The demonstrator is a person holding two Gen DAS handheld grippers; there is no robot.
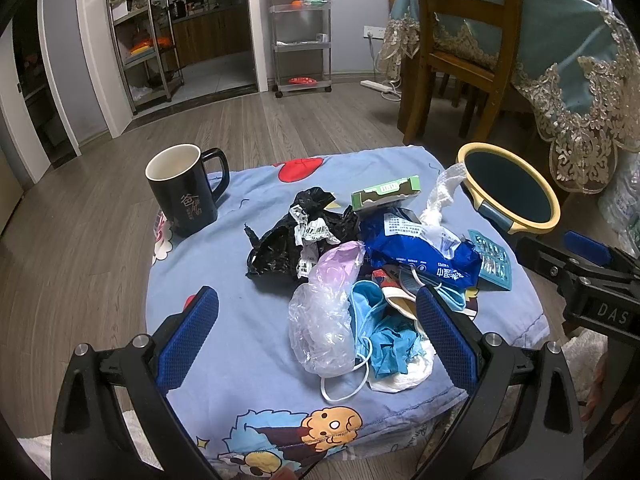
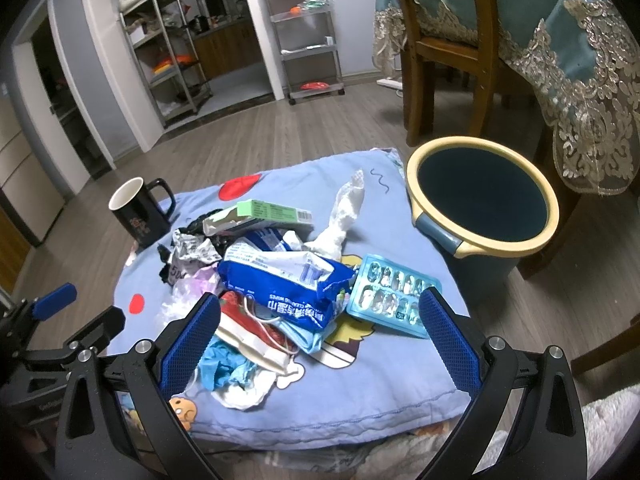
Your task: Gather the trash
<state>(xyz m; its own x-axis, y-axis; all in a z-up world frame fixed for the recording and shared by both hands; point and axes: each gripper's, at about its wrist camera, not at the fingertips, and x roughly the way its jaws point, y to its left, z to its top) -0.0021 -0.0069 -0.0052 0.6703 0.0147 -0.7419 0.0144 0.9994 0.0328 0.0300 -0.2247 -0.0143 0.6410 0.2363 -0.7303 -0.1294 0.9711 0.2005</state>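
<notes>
Trouble is most likely to come from the tangle itself: the trash pile is heaped in the middle of a soft cartoon-print cushion, and since mask loops, a clear plastic bag and a blue wipes packet are interlaced, one lifted piece could drag others off the edge, or the black mug beside the pile could be knocked. Both the left hand-held gripper and the right hand-held gripper are held spread apart and empty over the near side of the heap, while the bin is stood on the floor just beyond the cushion's far right corner. Grey wood flooring, a wooden chair, a lace-trimmed tablecloth and metal shelving are seen around it.
</notes>
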